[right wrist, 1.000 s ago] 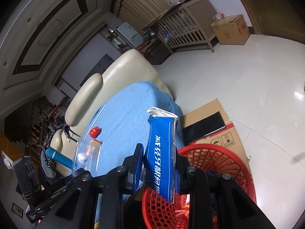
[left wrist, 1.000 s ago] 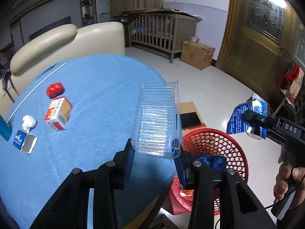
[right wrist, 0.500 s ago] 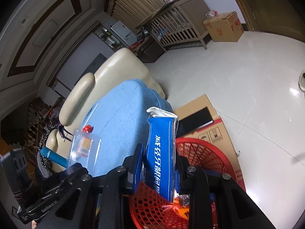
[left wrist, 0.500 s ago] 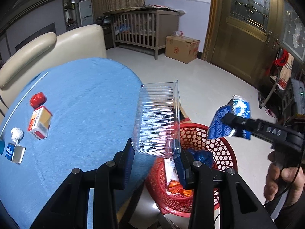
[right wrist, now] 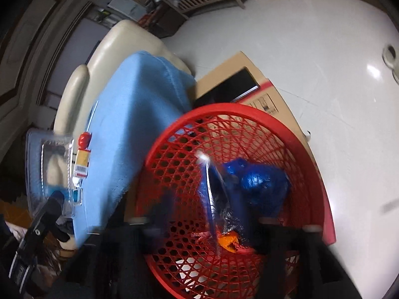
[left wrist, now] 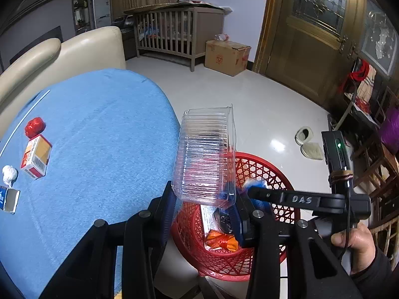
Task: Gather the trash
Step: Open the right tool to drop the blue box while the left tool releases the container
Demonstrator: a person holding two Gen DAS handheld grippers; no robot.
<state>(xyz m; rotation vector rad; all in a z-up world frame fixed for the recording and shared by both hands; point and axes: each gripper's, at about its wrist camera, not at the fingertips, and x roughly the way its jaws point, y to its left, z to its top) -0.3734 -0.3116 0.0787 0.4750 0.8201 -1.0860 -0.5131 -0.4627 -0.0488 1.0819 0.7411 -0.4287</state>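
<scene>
My left gripper (left wrist: 203,200) is shut on a clear ribbed plastic container (left wrist: 204,154), held upright at the edge of the blue-clothed table (left wrist: 99,137), beside the red mesh basket (left wrist: 271,172). My right gripper (right wrist: 204,209) hangs low over the basket (right wrist: 249,114) and its jaws are opening. A blue packet (right wrist: 212,189) is blurred between them, with neither pad pressing on it. On the table's left lie a red crumpled wrapper (left wrist: 35,127), a small box (left wrist: 36,157), a white paper ball (left wrist: 10,174) and a blue-and-white carton (left wrist: 8,199).
The basket holds a crumpled blue bag (right wrist: 261,182) and an orange wrapper (right wrist: 229,241). Flattened cardboard (right wrist: 251,69) lies on the floor behind it. A cream sofa (left wrist: 74,54) backs the table. A crib (left wrist: 174,35), a carton (left wrist: 227,57) and slippers (left wrist: 306,139) stand further off.
My right gripper has dropped down over the basket, its jaws have parted, and the blue packet is slipping from them. The left gripper has drifted toward the basket with the clear container.
</scene>
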